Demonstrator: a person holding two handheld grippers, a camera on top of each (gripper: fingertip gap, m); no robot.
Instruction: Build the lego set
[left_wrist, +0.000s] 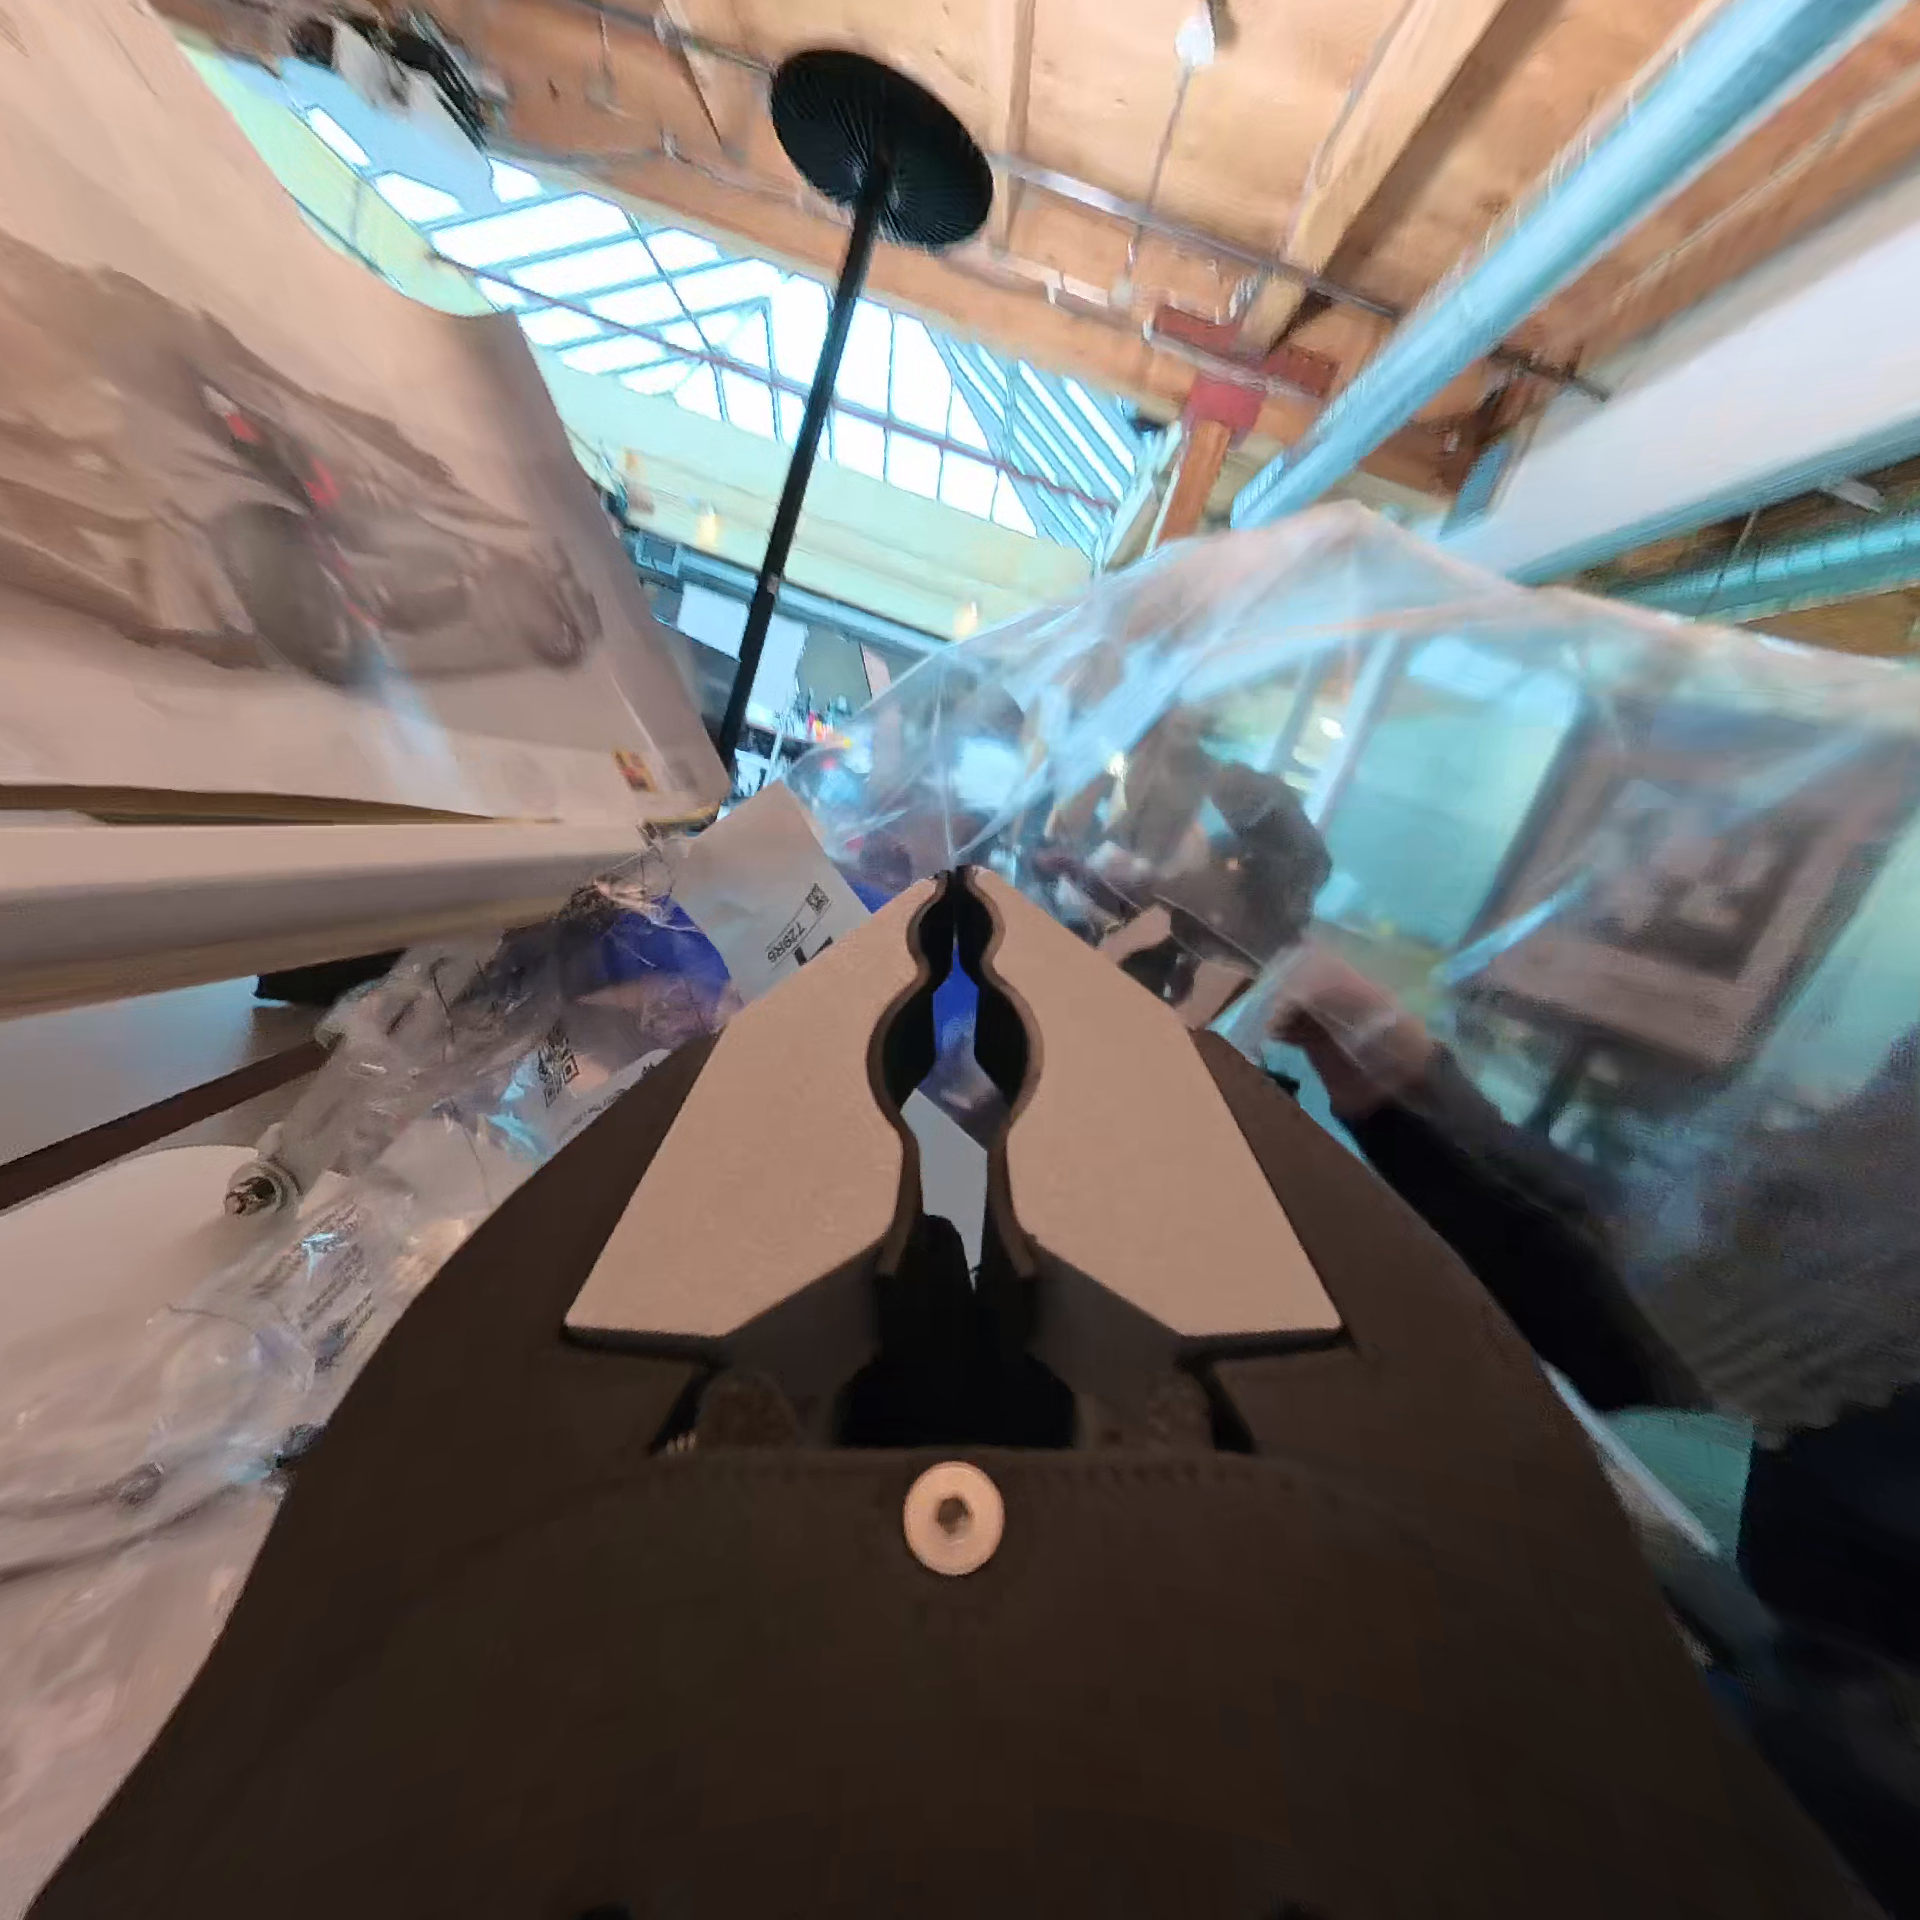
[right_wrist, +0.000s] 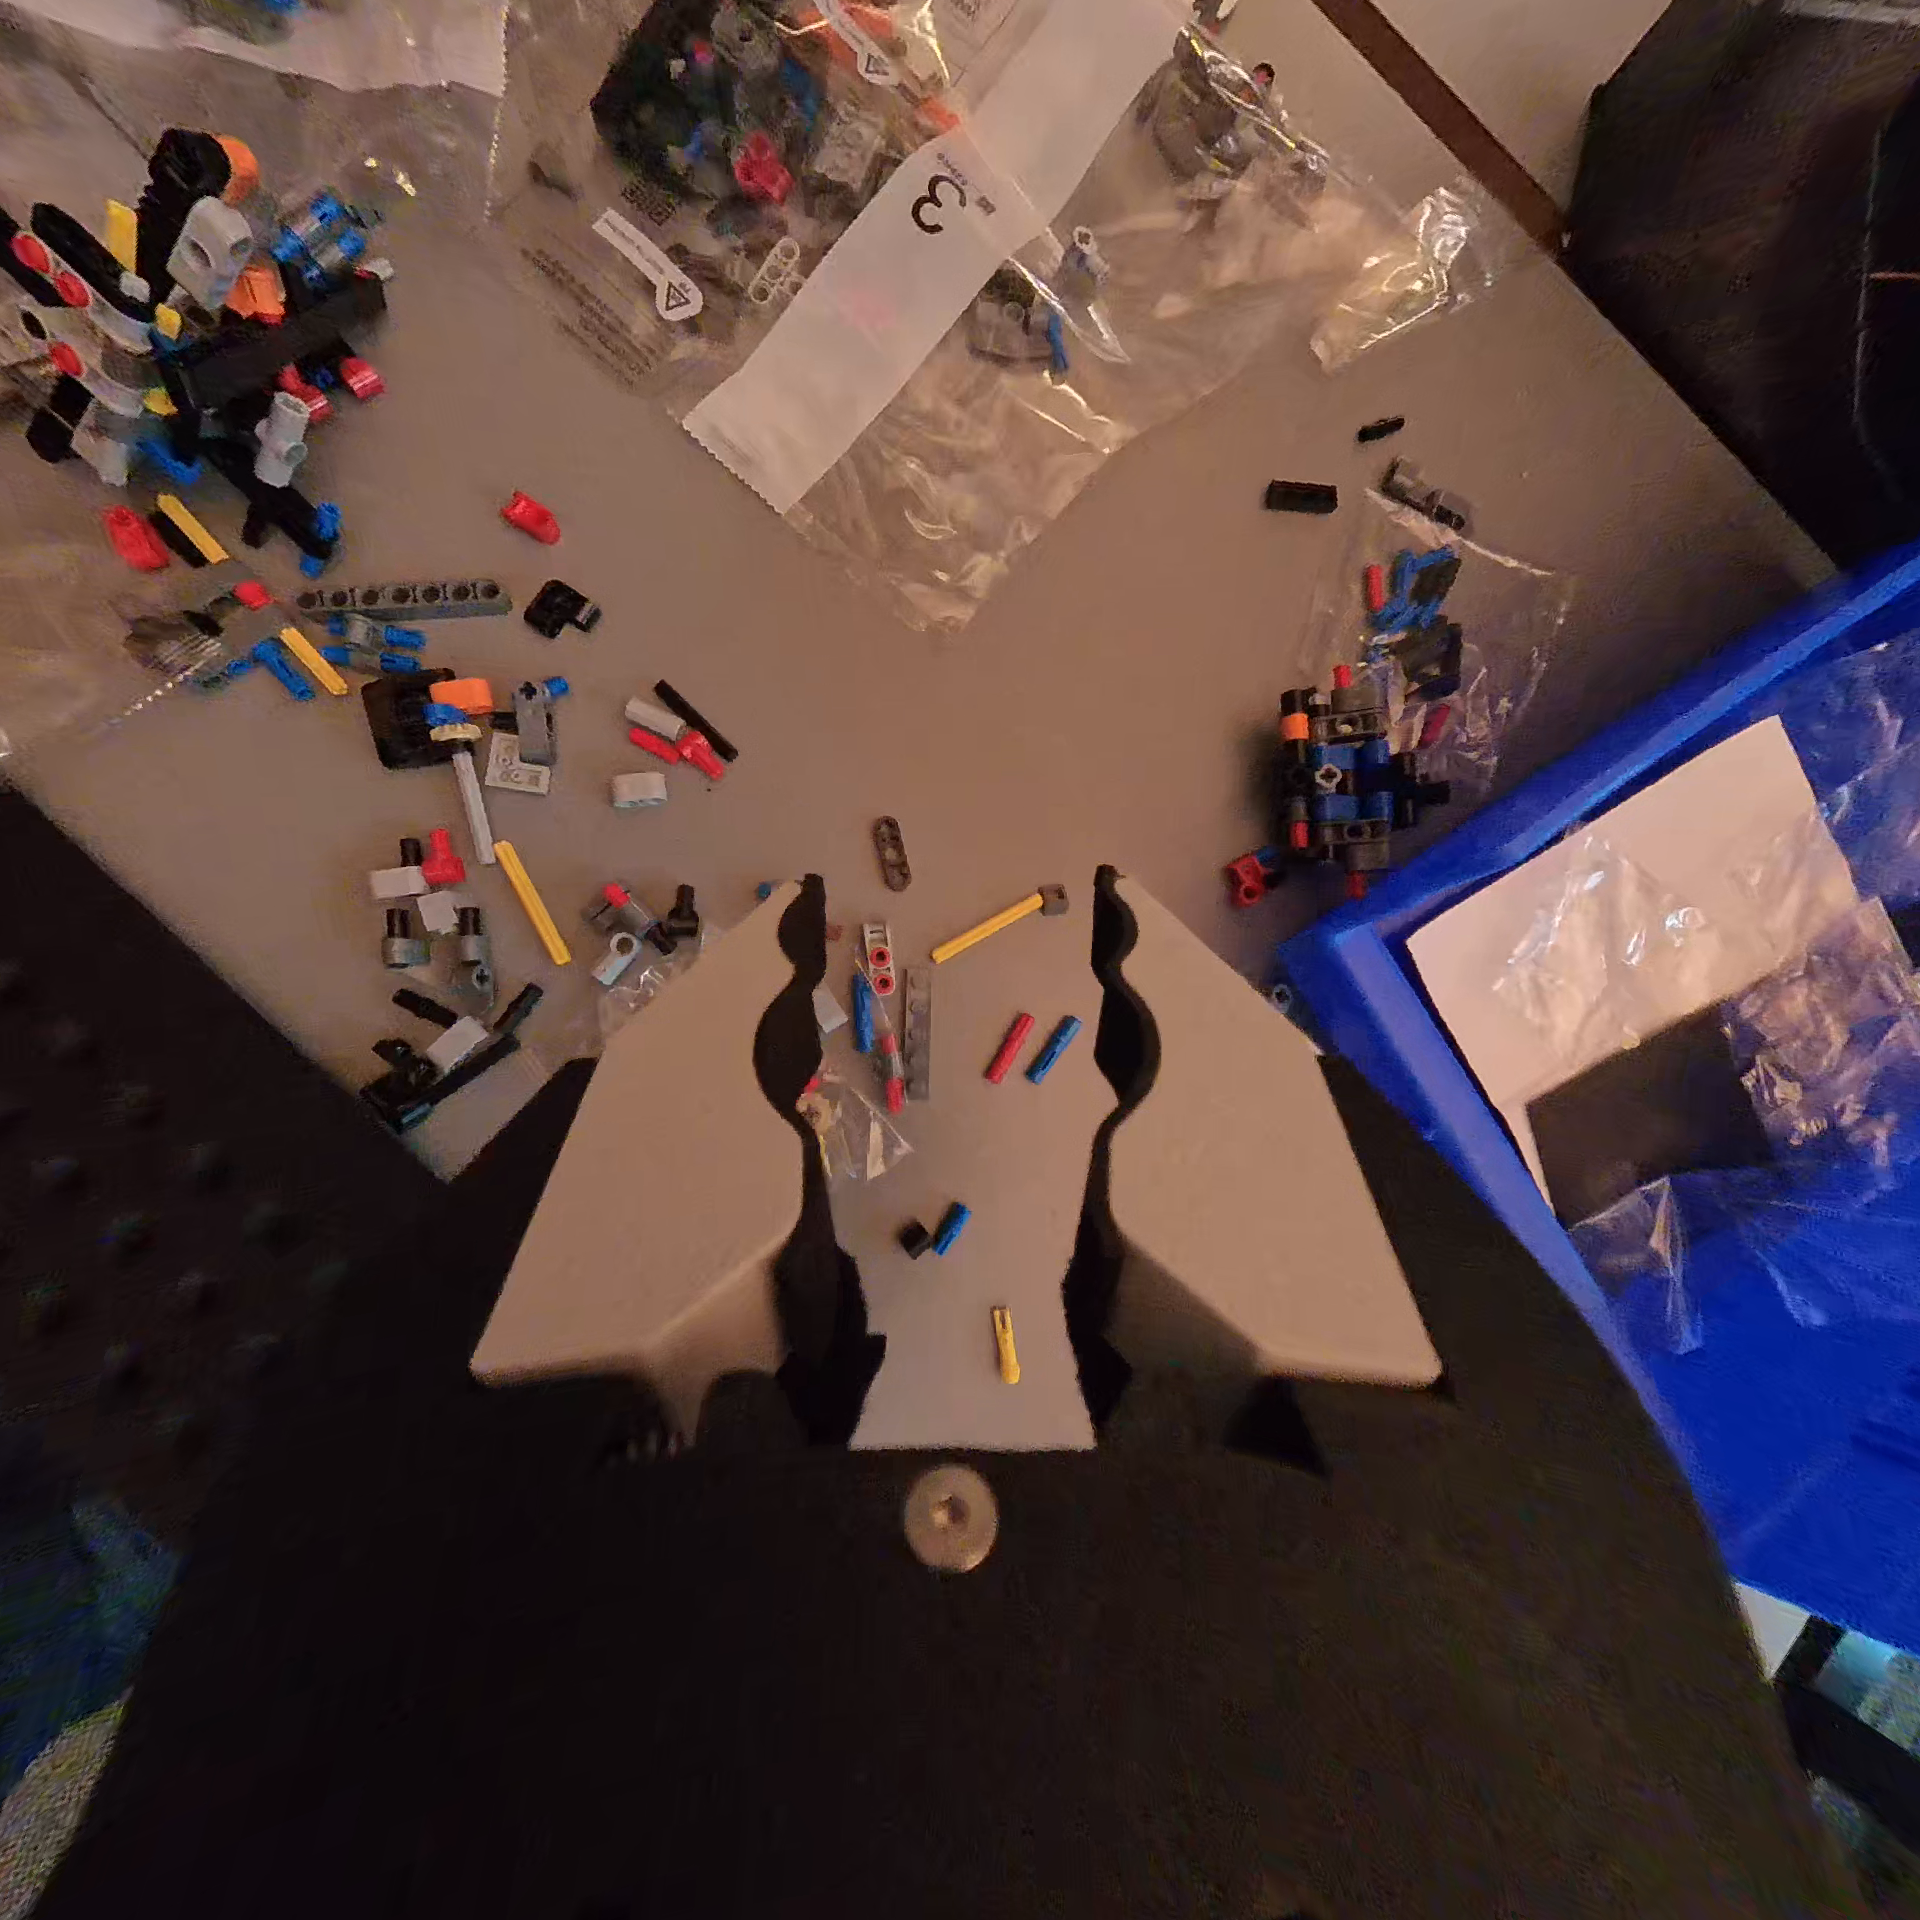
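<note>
Grippers differ: left gripper (left_wrist: 957, 883) has fingertips pressed together w/ a clear plastic bag (left_wrist: 1403, 831) rising from the tips, seemingly pinched there, blur makes grip uncertain; right gripper (right_wrist: 954, 883) jaws wide apart, nothing between, hovering over the table (right_wrist: 1039, 675). Landmark = blue bin (right_wrist: 1455, 935) at table's right edge: small built assembly (right_wrist: 1340, 779) just beside its left rim, yellow axle (right_wrist: 987, 928) near it further left, loose pieces (right_wrist: 187, 343) piled well apart at far left, numbered parts bag (right_wrist: 894, 322) beyond, up-left of bin.
</note>
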